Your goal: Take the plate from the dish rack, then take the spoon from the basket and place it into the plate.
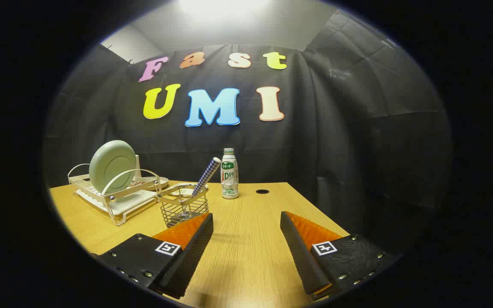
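1. The round pale green plate (pixel 112 166) is standing on edge in the white wire dish rack (pixel 116 194), well beyond the fingers and off to their left.
2. The gripper (pixel 246 222) is hovering over the wooden table (pixel 246 252), fingers spread wide, holding nothing.
3. A good grasp is probably calling for pinching the plate's upper rim and lifting straight up.
4. The wire mesh basket (pixel 184 209), holding the checked-handle spoon (pixel 206 176), is sitting just ahead of the left finger, crowding the approach; a white plastic bottle (pixel 229 173) is standing beside it.
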A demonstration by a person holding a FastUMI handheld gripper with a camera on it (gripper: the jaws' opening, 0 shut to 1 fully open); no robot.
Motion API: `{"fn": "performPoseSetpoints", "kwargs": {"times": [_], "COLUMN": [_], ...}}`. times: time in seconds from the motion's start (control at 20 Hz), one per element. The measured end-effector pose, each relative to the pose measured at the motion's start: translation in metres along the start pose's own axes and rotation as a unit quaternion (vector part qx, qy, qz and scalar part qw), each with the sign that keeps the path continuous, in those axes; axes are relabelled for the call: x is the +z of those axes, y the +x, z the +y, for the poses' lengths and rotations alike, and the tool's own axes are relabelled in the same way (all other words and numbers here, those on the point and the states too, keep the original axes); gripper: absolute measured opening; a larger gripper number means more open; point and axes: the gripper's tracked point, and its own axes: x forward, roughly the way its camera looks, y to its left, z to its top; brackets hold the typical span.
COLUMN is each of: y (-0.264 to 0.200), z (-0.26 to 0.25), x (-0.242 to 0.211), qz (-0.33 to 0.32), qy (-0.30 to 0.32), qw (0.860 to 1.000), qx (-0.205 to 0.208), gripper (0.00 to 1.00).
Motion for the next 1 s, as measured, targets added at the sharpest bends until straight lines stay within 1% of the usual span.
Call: {"fn": "performPoseSetpoints", "kwargs": {"times": [0.35,0.5,0.65,0.7,0.85,1.0], "y": [0.0,0.016,0.053,0.063,0.087,0.086], "z": [-0.001,-0.002,-0.003,-0.004,-0.015,-0.036], "x": [-0.001,0.005,0.004,0.01,0.031,0.07], "qz": [0.001,-0.004,-0.001,-0.011,-0.03,-0.046], "qy": [0.0,-0.002,0.008,0.01,0.006,-0.019], "qw": [1.0,1.0,1.0,1.0,0.999,0.996], "qx": [0.0,-0.004,-0.003,-0.005,-0.027,-0.072], "gripper": [0.96,0.97,0.97,0.96,0.96,0.96]}}
